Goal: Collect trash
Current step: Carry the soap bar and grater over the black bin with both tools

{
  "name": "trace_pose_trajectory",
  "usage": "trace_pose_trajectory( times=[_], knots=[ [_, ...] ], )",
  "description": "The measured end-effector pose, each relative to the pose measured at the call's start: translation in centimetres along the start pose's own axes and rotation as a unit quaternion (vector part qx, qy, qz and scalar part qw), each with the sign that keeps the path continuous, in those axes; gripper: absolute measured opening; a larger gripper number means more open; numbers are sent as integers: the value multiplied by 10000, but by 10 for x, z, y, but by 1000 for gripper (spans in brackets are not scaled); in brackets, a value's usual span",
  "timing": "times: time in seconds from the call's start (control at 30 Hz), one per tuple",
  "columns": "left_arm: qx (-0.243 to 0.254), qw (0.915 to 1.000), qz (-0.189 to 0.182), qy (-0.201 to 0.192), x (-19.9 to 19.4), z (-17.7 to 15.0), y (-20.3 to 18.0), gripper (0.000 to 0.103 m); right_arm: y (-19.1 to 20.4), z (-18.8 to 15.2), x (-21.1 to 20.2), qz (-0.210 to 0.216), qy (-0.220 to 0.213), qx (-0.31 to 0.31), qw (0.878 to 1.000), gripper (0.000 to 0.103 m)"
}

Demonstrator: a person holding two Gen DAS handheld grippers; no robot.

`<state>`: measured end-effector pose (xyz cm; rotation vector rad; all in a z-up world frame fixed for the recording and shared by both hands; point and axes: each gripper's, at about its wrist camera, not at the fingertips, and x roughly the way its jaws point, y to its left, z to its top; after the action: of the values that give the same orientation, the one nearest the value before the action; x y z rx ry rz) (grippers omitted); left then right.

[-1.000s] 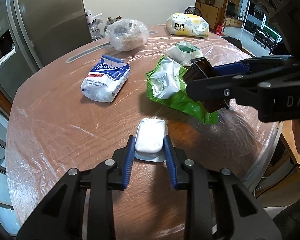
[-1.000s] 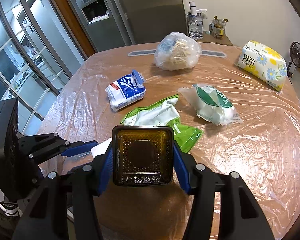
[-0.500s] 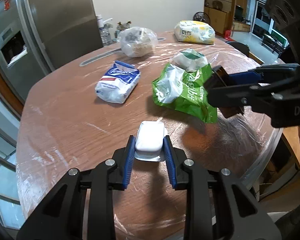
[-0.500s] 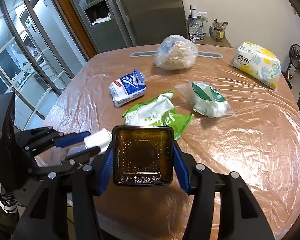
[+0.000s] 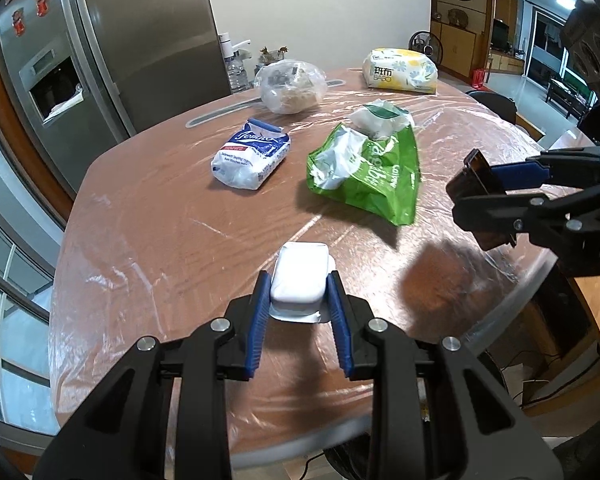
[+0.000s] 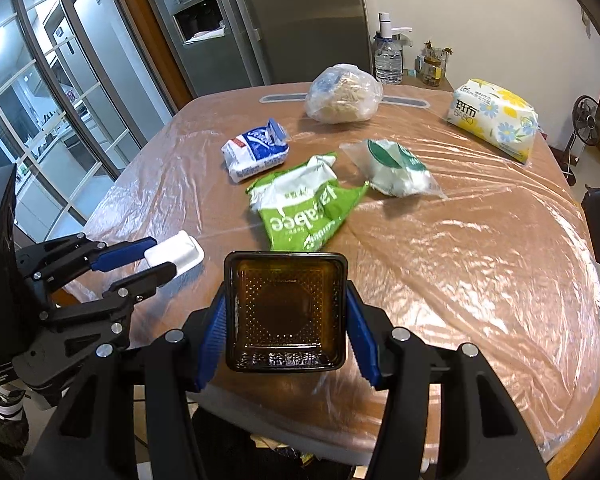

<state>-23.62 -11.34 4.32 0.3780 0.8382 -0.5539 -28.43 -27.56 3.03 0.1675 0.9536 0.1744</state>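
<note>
Left gripper [image 5: 299,300] clamped on a small white lidded container [image 5: 300,276], blue pads pressed against both sides, held just above the near edge of the tabletop [image 5: 148,220]. Same container seen from the right wrist view at far left [image 6: 175,255], pinched between the left gripper's fingers [image 6: 124,254].

Right gripper [image 6: 286,324] closed on a dark brown translucent square tray [image 6: 285,310], pads tight against its two side walls, open face turned toward the camera (dotted texture visible on the base). From the left wrist view, that tray [image 5: 474,178] hanging off to the right, near the tabletop's edge.

On the tabletop, covered in clear plastic sheeting: a crumpled green and white snack bag [image 6: 304,208] lying flat in the middle; just beyond it a clear bag with a green and white label [image 6: 398,168], touching or nearly touching the green bag's corner. To the left of these, a blue and white packet [image 6: 256,154], apart from the green bag. Farther back, a knotted clear plastic bag with pale contents [image 6: 342,94]. At the far right, a yellow flowered tissue pack [image 6: 494,118], well apart from the rest.

Behind the tabletop, a stainless steel refrigerator [image 6: 260,20] and a water bottle with a pump top [image 6: 388,56] against the wall.
</note>
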Motion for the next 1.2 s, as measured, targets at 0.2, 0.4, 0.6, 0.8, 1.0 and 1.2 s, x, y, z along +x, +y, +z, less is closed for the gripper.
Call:
trace_pose_trajectory(
  times=[0.2,0.4,0.6,0.8,1.0,1.2],
  knots=[
    [-40,10000,6,19,-11,-9,-9,31,1,-17,-9,23,57,9,10000,53],
    [34,10000,52,-18,-26,-16,-19,31,3,-35,-20,59,102,-29,9999,53],
    [192,9998,-58,16,-38,-24,-34,31,6,-50,-34,111,114,-63,9999,53],
    [417,9988,-215,110,-47,-34,-53,31,9,-63,-45,158,160,-106,9997,53],
    [540,9978,-334,208,-52,-46,-65,31,11,-77,-50,224,260,-127,9993,53],
    [640,9965,-416,334,-53,-59,-74,31,14,-92,-49,264,466,-212,9983,53]
  ],
)
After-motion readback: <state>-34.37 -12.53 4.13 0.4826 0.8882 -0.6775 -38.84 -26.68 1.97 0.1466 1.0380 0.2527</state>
